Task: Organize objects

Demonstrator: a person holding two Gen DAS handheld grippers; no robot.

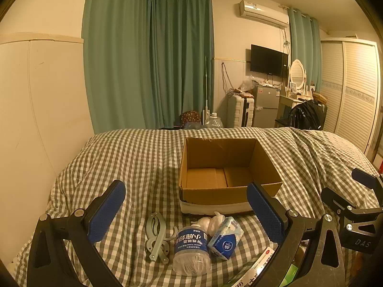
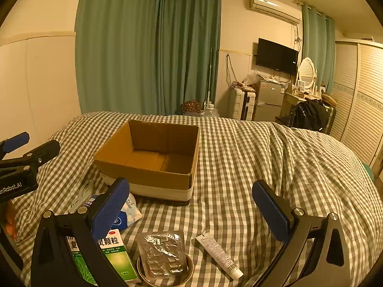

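Both grippers hang spread and empty over the bed [image 1: 134,157]. The bottle [image 1: 190,248] lies at 6 o'clock from the box [image 1: 225,167], long axis toward it, between the left gripper [image 1: 185,211] fingers; the right gripper [image 2: 191,211] faces the tube [image 2: 219,254].

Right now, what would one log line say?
left gripper: open | right gripper: open | cardboard box: empty | floss bottle, tube: on bed
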